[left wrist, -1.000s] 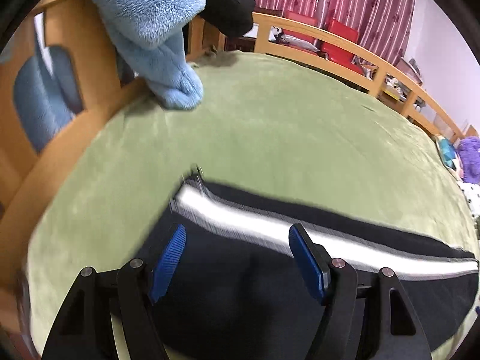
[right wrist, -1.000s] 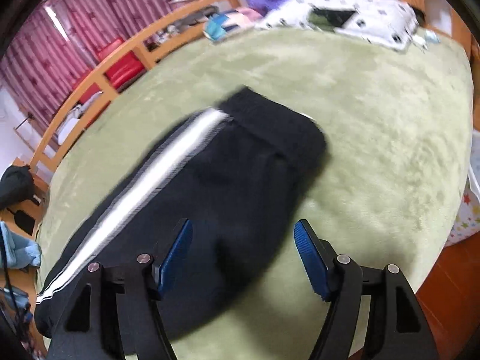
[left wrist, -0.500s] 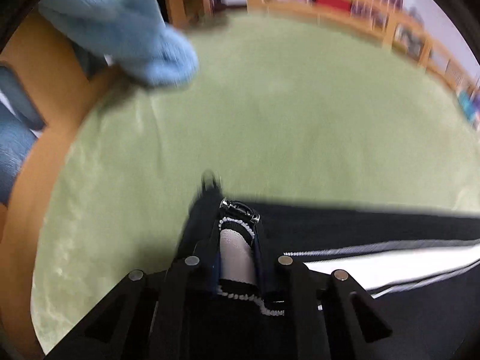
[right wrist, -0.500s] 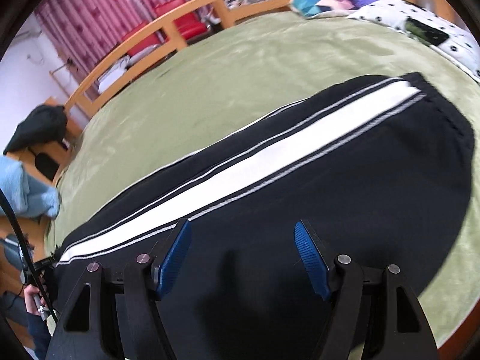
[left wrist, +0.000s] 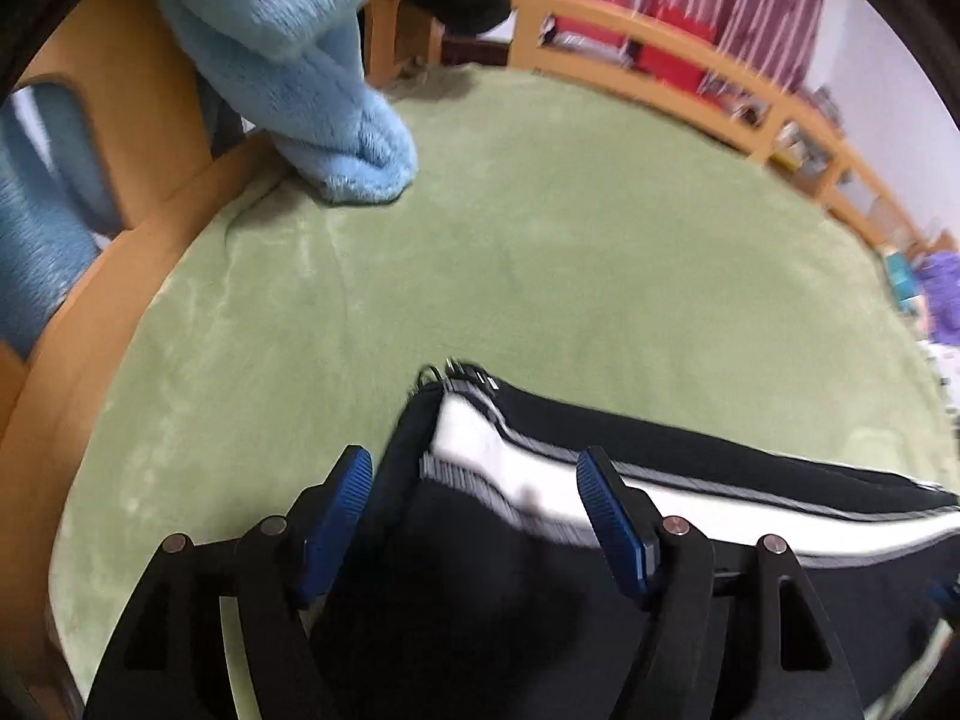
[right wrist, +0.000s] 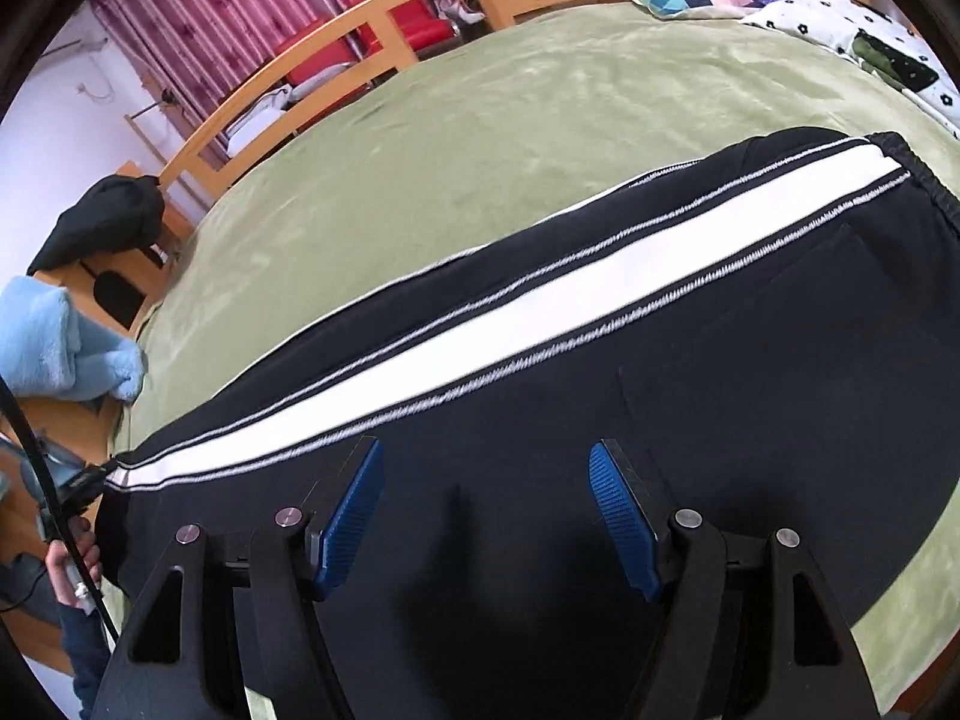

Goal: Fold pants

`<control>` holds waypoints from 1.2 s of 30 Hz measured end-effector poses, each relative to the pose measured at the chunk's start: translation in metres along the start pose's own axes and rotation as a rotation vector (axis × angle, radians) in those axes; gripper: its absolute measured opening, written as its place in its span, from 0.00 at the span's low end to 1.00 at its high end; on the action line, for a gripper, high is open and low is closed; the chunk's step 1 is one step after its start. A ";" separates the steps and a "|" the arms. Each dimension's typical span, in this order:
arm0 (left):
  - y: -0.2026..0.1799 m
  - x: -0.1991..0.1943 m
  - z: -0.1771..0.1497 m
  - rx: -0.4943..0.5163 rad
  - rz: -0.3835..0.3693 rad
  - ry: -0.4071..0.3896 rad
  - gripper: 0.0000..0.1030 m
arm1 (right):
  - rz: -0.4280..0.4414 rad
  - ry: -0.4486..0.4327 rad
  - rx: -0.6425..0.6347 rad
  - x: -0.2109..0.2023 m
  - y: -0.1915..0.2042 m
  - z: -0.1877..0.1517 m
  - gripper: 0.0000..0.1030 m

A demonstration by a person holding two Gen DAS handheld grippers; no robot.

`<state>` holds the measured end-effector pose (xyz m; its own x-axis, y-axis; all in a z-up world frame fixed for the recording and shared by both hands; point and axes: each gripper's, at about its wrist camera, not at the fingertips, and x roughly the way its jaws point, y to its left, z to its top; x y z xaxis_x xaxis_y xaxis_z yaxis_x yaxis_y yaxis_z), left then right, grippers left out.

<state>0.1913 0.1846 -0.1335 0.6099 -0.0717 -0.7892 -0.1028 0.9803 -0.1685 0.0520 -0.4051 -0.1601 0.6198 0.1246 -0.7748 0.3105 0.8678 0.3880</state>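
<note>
Black track pants (right wrist: 600, 420) with a white side stripe (right wrist: 510, 324) are lying stretched out long across the green bed cover (right wrist: 540, 120), waistband end toward the pillows, cuff end near the foot of the bed by the wooden rail (left wrist: 90, 300).

What just changed: half a second back the left gripper (left wrist: 474, 516) was clamped right down on the cuff (left wrist: 456, 420), striped fabric pinched between the pads. Now its jaws are opening, the blue pads standing well apart, with the cuff lying loose below and between them, pressed by neither. So that looks like a let-go after tugging the leg end straight. The cuff sits a bit ruffled, and the frame is blurry there, so hard to say how flat it landed.

Over the same second the right gripper (right wrist: 486, 510) has swung in from off the edge of the pants to hover over the seat and thigh area; its jaws are spread wide too, nothing in them.

Reading it for the task: the pants seem laid out and smoothed, legs stacked, but no lengthwise fold has happened yet. Both grippers are free, so the next sensible thing is probably grabbing one end and bringing it over to the other.

Fluffy blue blanket (left wrist: 312, 78) hangs over the rail, well clear.
</note>
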 end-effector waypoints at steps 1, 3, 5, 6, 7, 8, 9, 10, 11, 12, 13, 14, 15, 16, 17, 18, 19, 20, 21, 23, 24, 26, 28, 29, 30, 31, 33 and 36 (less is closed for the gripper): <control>0.003 -0.009 -0.005 -0.011 -0.029 -0.007 0.67 | 0.015 0.002 0.013 -0.001 0.000 -0.004 0.68; 0.010 -0.033 -0.031 -0.055 -0.106 -0.024 0.67 | 0.040 0.007 0.035 -0.003 -0.001 -0.011 0.68; 0.018 -0.050 -0.059 -0.088 -0.155 -0.031 0.67 | 0.064 0.012 0.054 -0.003 0.001 -0.019 0.68; 0.025 -0.060 -0.080 -0.121 -0.170 -0.037 0.67 | 0.072 0.016 0.060 -0.003 0.002 -0.024 0.68; 0.030 -0.065 -0.093 -0.141 -0.179 -0.043 0.67 | 0.076 0.019 0.063 -0.003 0.003 -0.026 0.68; 0.035 -0.067 -0.101 -0.154 -0.181 -0.045 0.67 | 0.081 0.025 0.064 -0.004 0.006 -0.030 0.68; 0.039 -0.068 -0.112 -0.167 -0.174 -0.043 0.67 | 0.083 0.028 0.063 -0.004 0.008 -0.032 0.68; 0.043 -0.067 -0.119 -0.174 -0.159 -0.036 0.67 | 0.085 0.032 0.060 -0.005 0.010 -0.035 0.68; 0.046 -0.063 -0.120 -0.181 -0.148 -0.030 0.65 | 0.085 0.034 0.059 -0.006 0.012 -0.036 0.68; 0.050 -0.059 -0.123 -0.196 -0.134 -0.024 0.65 | 0.086 0.036 0.059 -0.006 0.014 -0.038 0.68; 0.053 -0.055 -0.123 -0.205 -0.123 -0.024 0.65 | 0.089 0.039 0.057 -0.007 0.017 -0.039 0.68; 0.057 -0.051 -0.121 -0.219 -0.105 -0.032 0.65 | 0.088 0.042 0.052 -0.008 0.020 -0.040 0.68; 0.061 -0.045 -0.116 -0.231 -0.090 -0.033 0.65 | 0.084 0.044 0.045 -0.010 0.022 -0.041 0.68; 0.065 -0.038 -0.113 -0.248 -0.080 -0.026 0.65 | 0.081 0.044 0.041 -0.011 0.024 -0.042 0.68; 0.067 -0.031 -0.111 -0.261 -0.077 -0.011 0.64 | 0.076 0.042 0.035 -0.014 0.027 -0.044 0.68; 0.069 -0.025 -0.109 -0.271 -0.078 0.002 0.61 | 0.069 0.040 0.029 -0.016 0.029 -0.046 0.68; 0.070 -0.020 -0.108 -0.285 -0.078 0.007 0.57 | 0.066 0.038 0.028 -0.017 0.030 -0.048 0.68; 0.072 -0.016 -0.106 -0.303 -0.083 0.001 0.51 | 0.062 0.037 0.030 -0.018 0.030 -0.050 0.68; 0.073 -0.014 -0.105 -0.308 -0.086 -0.004 0.43 | 0.060 0.040 0.037 -0.018 0.031 -0.052 0.68; 0.074 -0.011 -0.101 -0.294 -0.094 0.007 0.13 | 0.059 0.046 0.048 -0.017 0.030 -0.055 0.68; 0.078 -0.015 -0.099 -0.305 -0.121 0.000 0.13 | 0.059 0.048 0.050 -0.017 0.030 -0.056 0.68; 0.087 -0.027 -0.099 -0.340 -0.181 -0.030 0.12 | 0.049 0.055 0.047 -0.017 0.032 -0.057 0.68; 0.090 -0.030 -0.101 -0.336 -0.183 -0.022 0.13 | 0.046 0.051 0.043 -0.019 0.031 -0.057 0.68; 0.090 -0.025 -0.104 -0.342 -0.171 -0.003 0.13 | 0.042 0.046 0.040 -0.021 0.031 -0.057 0.68; 0.090 -0.018 -0.106 -0.343 -0.150 0.024 0.14 | 0.041 0.044 0.039 -0.022 0.030 -0.056 0.68; 0.090 -0.014 -0.107 -0.344 -0.135 0.045 0.17 | 0.041 0.044 0.040 -0.022 0.030 -0.056 0.68; 0.090 -0.015 -0.110 -0.358 -0.143 0.058 0.19 | 0.049 0.052 0.040 -0.023 0.029 -0.058 0.68; 0.087 -0.031 -0.114 -0.353 -0.131 0.028 0.50 | 0.081 0.053 0.011 -0.026 0.034 -0.062 0.68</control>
<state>0.0738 0.2509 -0.1907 0.6145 -0.2020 -0.7626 -0.2931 0.8390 -0.4584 0.0023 -0.3489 -0.1577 0.6046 0.2196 -0.7657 0.2693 0.8483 0.4559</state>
